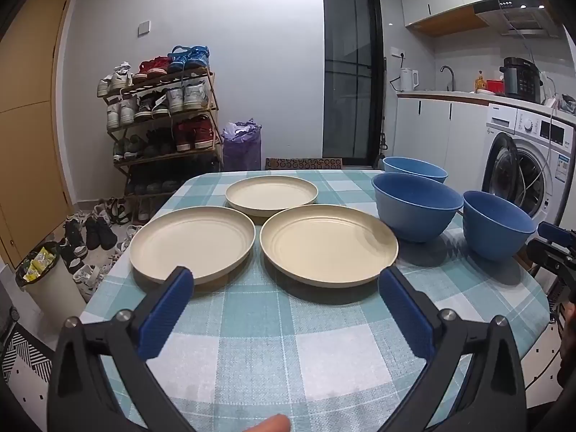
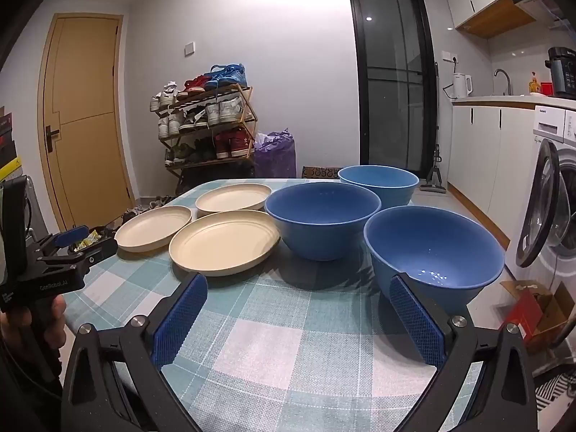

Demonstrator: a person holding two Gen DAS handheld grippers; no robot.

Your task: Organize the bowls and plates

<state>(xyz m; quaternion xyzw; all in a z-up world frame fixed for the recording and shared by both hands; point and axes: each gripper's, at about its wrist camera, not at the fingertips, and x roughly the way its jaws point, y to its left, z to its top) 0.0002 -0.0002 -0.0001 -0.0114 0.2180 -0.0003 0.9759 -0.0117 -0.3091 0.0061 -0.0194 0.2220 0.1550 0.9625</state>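
Left gripper point(image 2: 77, 239) body reads "GenRobot.AI"; jaws wide.

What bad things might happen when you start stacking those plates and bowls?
1. The nearest blue bowl sits close to the right edge of the table; a bump from the open right tool might push it off.
2. The cream plates lie flat with low rims, so the open left tool may slip while pinching one.
3. The far plate sits right behind the front two, so sliding one could knock it.

cream plates point(image 1: 192, 241): 3 | blue bowls point(image 1: 417, 207): 3 | table point(image 1: 288, 342): 1
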